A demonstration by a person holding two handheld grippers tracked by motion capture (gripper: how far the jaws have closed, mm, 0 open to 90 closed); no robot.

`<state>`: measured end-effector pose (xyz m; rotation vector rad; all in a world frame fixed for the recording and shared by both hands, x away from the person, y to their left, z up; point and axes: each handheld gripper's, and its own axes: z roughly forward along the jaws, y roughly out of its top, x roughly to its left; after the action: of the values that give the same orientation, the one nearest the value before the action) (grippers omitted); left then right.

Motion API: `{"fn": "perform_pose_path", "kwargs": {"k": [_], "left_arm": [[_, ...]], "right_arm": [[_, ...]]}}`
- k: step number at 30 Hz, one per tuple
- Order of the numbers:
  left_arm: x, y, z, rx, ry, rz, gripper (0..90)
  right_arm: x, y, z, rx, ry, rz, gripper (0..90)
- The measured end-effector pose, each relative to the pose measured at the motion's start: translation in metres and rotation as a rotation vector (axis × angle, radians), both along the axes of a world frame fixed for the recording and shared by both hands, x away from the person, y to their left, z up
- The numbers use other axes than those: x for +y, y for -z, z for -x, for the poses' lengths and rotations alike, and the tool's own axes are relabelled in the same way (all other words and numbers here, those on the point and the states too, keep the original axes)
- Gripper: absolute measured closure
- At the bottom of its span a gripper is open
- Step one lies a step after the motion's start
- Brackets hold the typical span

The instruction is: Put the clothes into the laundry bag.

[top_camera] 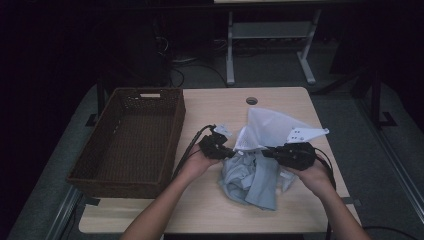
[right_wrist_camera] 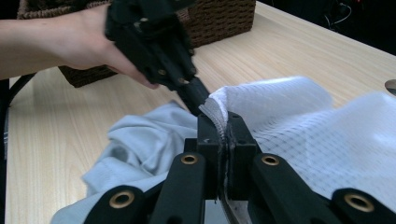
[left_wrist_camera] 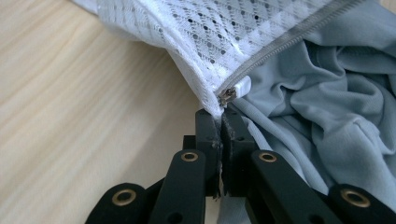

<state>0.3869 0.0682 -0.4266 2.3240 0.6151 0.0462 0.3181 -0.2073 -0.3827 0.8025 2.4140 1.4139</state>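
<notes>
A white mesh laundry bag point(top_camera: 272, 127) stands half-lifted over a crumpled pale blue garment point(top_camera: 252, 180) at the table's middle right. My left gripper point(top_camera: 231, 152) is shut on the bag's edge. In the left gripper view its jaws point(left_wrist_camera: 220, 122) pinch the mesh point(left_wrist_camera: 196, 32) just below the zipper pull point(left_wrist_camera: 227, 95), with the garment point(left_wrist_camera: 336, 107) to the right. My right gripper point(top_camera: 264, 151) is shut on the bag's rim close by. In the right gripper view its jaws point(right_wrist_camera: 227, 126) clamp the mesh hem point(right_wrist_camera: 303, 121), the left gripper point(right_wrist_camera: 201, 95) meets the same edge, and the garment point(right_wrist_camera: 135, 144) lies underneath.
A dark woven basket point(top_camera: 177, 125) stands on the left side of the wooden table point(top_camera: 210, 205), its inside bare; its wall point(right_wrist_camera: 219, 23) is behind the left hand. A round cable hole point(top_camera: 252, 100) sits near the far edge. Desk legs and cables stand beyond the table.
</notes>
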Motion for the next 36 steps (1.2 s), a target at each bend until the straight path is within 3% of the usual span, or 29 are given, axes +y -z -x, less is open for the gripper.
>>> {"fn": "perform_pose_path", "kwargs": {"k": [4, 11, 15, 20, 23, 28, 32, 36], "left_arm": [[0.011, -0.001, 0.012, 0.023, -0.022, 0.021, 86.7], [0.028, 0.0, 0.034, 0.03, -0.041, 0.053, 86.7], [0.03, 0.002, 0.035, 0.034, -0.043, 0.062, 86.7], [0.03, 0.002, 0.034, 0.039, -0.038, 0.067, 86.8], [0.031, 0.002, 0.034, 0.048, -0.042, 0.075, 86.8], [0.032, 0.003, 0.033, 0.055, -0.046, 0.08, 87.0], [0.033, 0.003, 0.033, 0.063, -0.049, 0.088, 87.0], [0.033, 0.003, 0.032, 0.064, -0.047, 0.092, 87.1]], "right_arm": [[0.0, 0.003, -0.002, 0.004, 0.008, 0.011, 85.9], [0.002, 0.012, -0.005, 0.036, 0.013, 0.033, 83.2], [0.001, 0.008, -0.001, 0.044, 0.024, 0.024, 67.6], [0.001, -0.009, 0.008, 0.016, 0.06, -0.006, 49.6], [0.009, -0.019, 0.016, 0.006, 0.031, -0.004, 42.4], [0.033, -0.024, 0.03, -0.006, -0.047, -0.012, 39.6], [0.06, -0.01, 0.036, 0.017, -0.134, 0.023, 40.2], [0.079, 0.014, 0.035, 0.074, -0.175, 0.07, 40.3]]}}
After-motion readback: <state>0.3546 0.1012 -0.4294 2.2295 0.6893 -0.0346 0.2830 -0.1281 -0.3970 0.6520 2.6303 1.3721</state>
